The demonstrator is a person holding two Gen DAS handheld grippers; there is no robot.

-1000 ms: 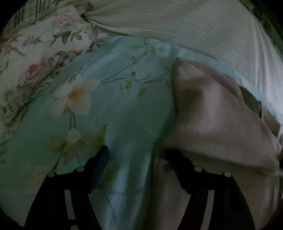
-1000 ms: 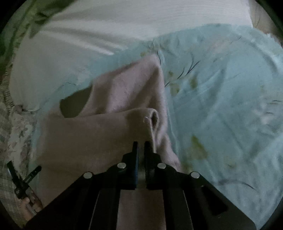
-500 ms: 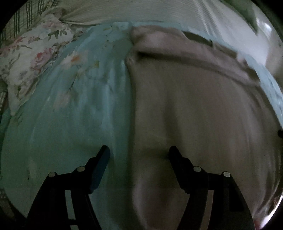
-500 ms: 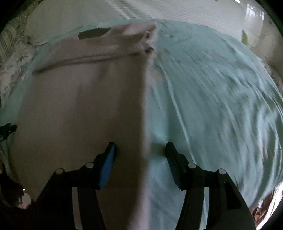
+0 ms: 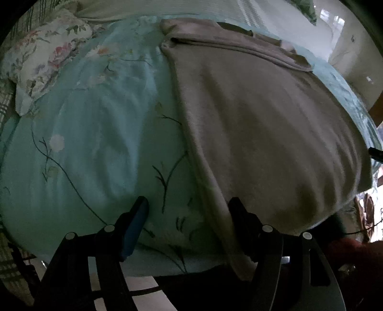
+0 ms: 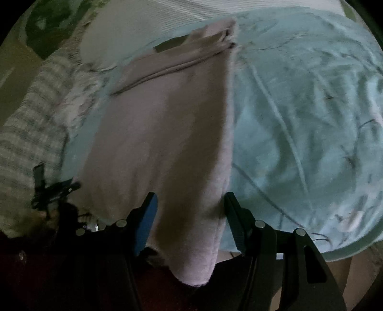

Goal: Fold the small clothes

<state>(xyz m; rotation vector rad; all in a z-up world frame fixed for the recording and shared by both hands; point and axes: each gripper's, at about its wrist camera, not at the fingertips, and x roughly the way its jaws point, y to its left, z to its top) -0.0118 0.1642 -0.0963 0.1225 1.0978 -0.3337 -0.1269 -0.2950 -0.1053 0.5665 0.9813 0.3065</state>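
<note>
A pinkish-beige garment point(image 5: 263, 124) lies spread flat on the light-blue floral bedspread point(image 5: 100, 143), its far end folded back into a band point(image 5: 227, 40). Its near end hangs over the bed's front edge. My left gripper point(image 5: 188, 208) is open and empty at the garment's left near edge. In the right wrist view the same garment point(image 6: 167, 134) runs away from me, and my right gripper point(image 6: 190, 203) is open with the hanging near end between its fingers, not gripped.
A floral pillow point(image 5: 45, 55) lies at the far left, a white striped cover point(image 5: 167, 7) along the back. The bedspread point(image 6: 311, 119) stretches to the right of the garment. The other gripper point(image 6: 50, 189) shows at the left.
My right gripper was shut on a raised fold of the garment; it has let go and opened. Both grippers pulled back toward the bed's front edge. The garment now lies flat.
</note>
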